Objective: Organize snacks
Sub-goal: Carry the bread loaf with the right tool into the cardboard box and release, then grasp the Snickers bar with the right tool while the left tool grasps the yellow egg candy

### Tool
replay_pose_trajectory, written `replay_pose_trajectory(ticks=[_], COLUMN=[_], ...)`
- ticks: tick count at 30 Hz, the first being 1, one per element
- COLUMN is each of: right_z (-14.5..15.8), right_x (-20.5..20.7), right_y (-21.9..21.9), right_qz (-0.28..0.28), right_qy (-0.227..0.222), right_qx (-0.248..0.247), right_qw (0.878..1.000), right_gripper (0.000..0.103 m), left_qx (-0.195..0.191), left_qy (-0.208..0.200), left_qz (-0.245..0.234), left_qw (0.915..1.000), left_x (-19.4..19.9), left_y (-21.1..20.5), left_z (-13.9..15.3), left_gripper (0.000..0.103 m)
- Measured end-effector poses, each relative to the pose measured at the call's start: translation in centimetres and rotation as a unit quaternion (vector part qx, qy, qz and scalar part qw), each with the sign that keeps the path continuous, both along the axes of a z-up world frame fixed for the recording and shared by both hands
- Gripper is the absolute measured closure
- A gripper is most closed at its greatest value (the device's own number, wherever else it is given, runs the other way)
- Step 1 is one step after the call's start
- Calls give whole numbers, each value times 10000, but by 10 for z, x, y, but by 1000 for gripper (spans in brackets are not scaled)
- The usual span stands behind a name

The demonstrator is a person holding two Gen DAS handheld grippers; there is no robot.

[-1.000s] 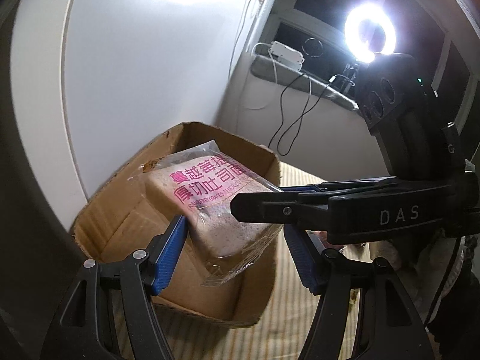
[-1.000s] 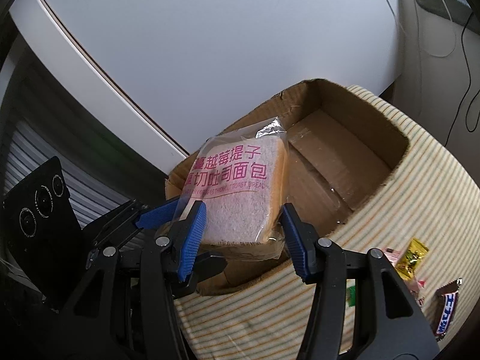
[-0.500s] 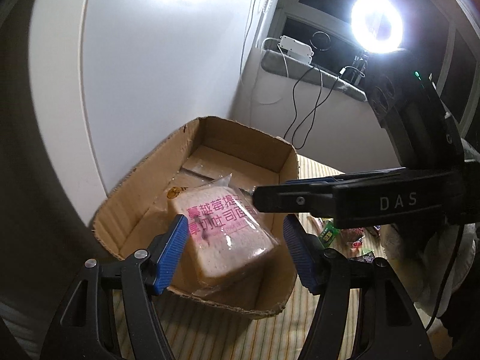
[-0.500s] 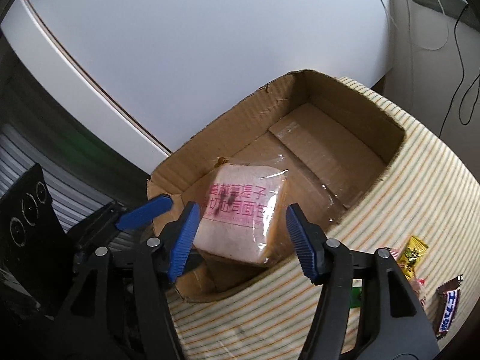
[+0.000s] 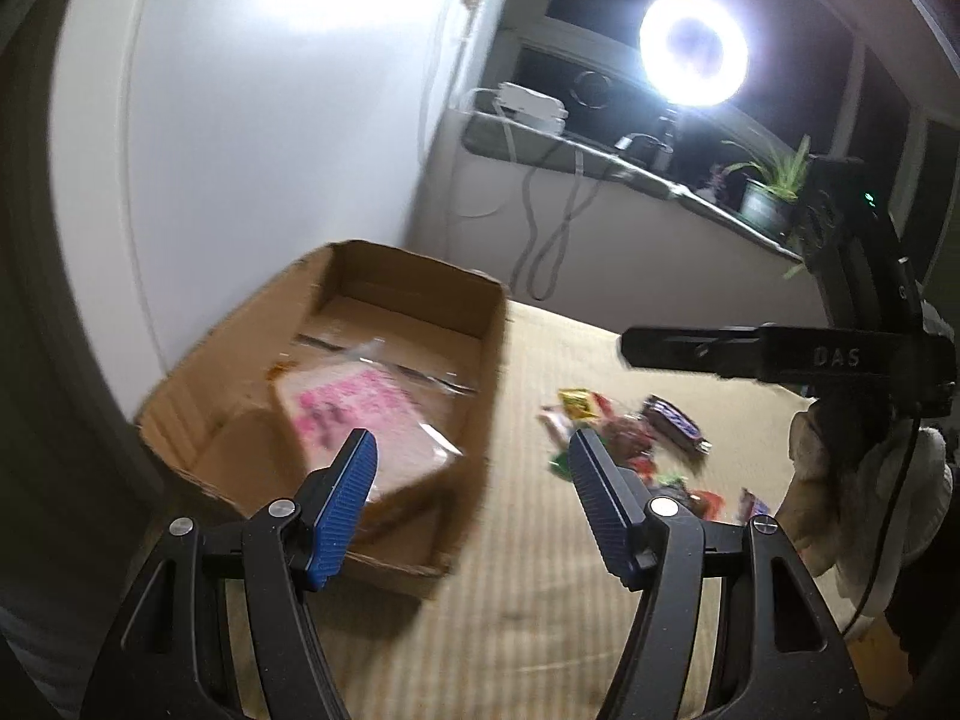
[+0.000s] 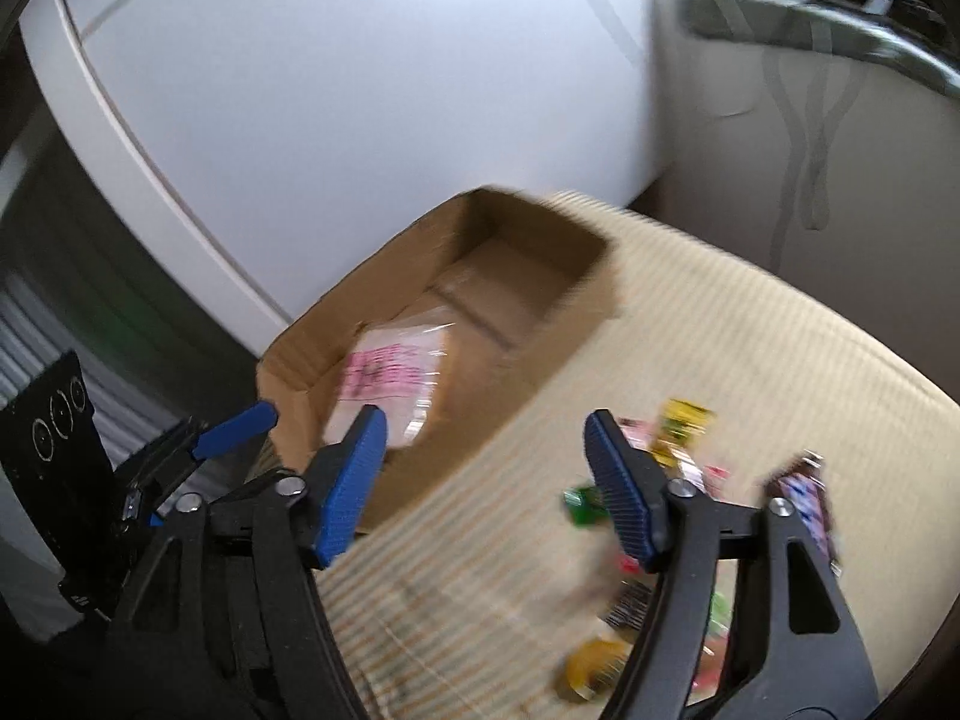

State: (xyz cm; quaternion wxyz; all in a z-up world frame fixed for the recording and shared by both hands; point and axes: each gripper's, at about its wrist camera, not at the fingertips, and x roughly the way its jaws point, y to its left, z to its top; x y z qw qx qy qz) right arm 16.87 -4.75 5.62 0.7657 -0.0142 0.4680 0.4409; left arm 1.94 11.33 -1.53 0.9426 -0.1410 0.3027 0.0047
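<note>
Two handheld grippers frame the scene, each seen from its own wrist camera. The left gripper [image 5: 471, 441] stands moderately open with nothing between its blue pads [image 5: 342, 504]. The right gripper [image 6: 483, 420] has its jaws opening, and no item lies between them; both are empty.

Just beyond the left gripper's tips, toward 11 o'clock in the left wrist view, sits the cardboard box [image 5: 480, 396], open-topped, on a striped cloth surface [image 5: 540, 600]. The bagged bread [image 5: 360, 420], a clear wrapper with pink print, lies flat inside the box at its near end, clear of both grippers. The placing step therefore appears complete.

At 2 o'clock of the left gripper lies the loose pile of snacks [image 5: 630, 438], including a yellow packet [image 6: 684, 423] and a dark candy bar [image 6: 804, 498]; motion blur prevents finer identification. The next move likely calls for carrying an open gripper over to this pile, selecting one wrapper at its edge, and closing on it alone.

Obstacles: the box's near wall stands between pile and box floor, so any item must be lifted over it. The crowded wrappers risk a double pick.

Farther off, at 12 to 1 o'clock, are a white panel [image 5: 270, 150], a sill with cables [image 5: 540, 240], a potted plant [image 5: 768, 192] and a ring light [image 5: 693, 57].
</note>
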Motion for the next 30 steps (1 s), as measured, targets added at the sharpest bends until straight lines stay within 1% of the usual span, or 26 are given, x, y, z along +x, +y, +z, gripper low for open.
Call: replay_pose_trajectory(ticks=[2,4,8,11,13,16,19,23,30], right_z=[4,6,6,3,0,-7,-17,-34,-56], right_x=[-3,-5,-9,-18,-27,-40,-53,-66,-69], right_y=[-24,-49,-99,-132,-152,-176,-182,-174,-154], right_qz=[-166,-376,-842,-1168,-1305,-1367,-1348,-1142,-849], right_qy=[-154,-307,-374,-545,-660,-641,-691,-783,-820], right_qx=[77,-15,-148,-351,-441,-441,-628,-946,-1294], right_qw=[9997,9988,9956,9910,9883,9875,9865,9858,9845], right_gripper=[19,15,14,14,14,14,14,14,14], left_qx=[14,21,-33,-76,-79,-94,-116,-53,21], left_qy=[-3,2,58,155,230,322,402,540,693], left_qz=[-162,-288,-582,-817,-978,-1187,-1354,-1544,-1613], left_qw=[9999,9996,9983,9965,9949,9924,9899,9865,9845], left_x=[0,-1,1,5,8,12,15,20,32], left_y=[-12,-21,-43,-60,-71,-87,-99,-114,-125], left_z=[0,-1,-6,-13,-19,-26,-33,-42,-52], left_gripper=[37,37,37,37,37,37,37,37,38])
